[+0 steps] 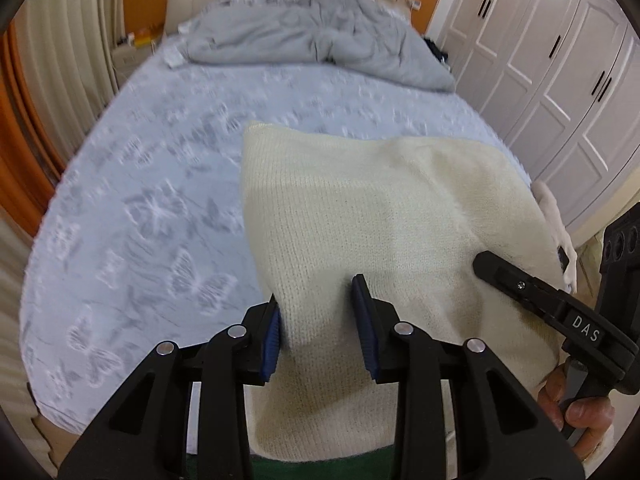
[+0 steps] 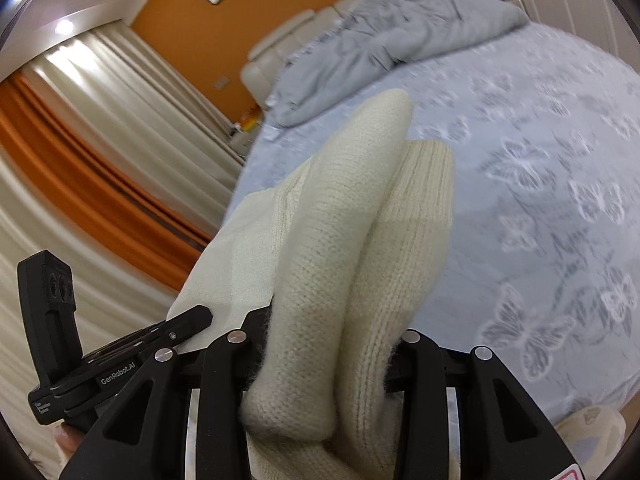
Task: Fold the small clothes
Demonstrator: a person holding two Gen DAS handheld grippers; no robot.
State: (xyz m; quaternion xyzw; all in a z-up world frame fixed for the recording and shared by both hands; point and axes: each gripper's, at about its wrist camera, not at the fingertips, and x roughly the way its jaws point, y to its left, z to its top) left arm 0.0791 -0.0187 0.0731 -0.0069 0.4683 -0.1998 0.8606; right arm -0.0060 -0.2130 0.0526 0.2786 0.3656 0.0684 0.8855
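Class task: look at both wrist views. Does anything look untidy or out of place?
Yes: the grey duvet lies crumpled at the bed's head. The cream knit garment is bunched between both grippers.

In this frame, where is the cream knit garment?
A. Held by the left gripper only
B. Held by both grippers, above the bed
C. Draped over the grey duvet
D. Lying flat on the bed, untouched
B: the left gripper and the right gripper each pinch the garment, which hangs over the bed, away from the duvet.
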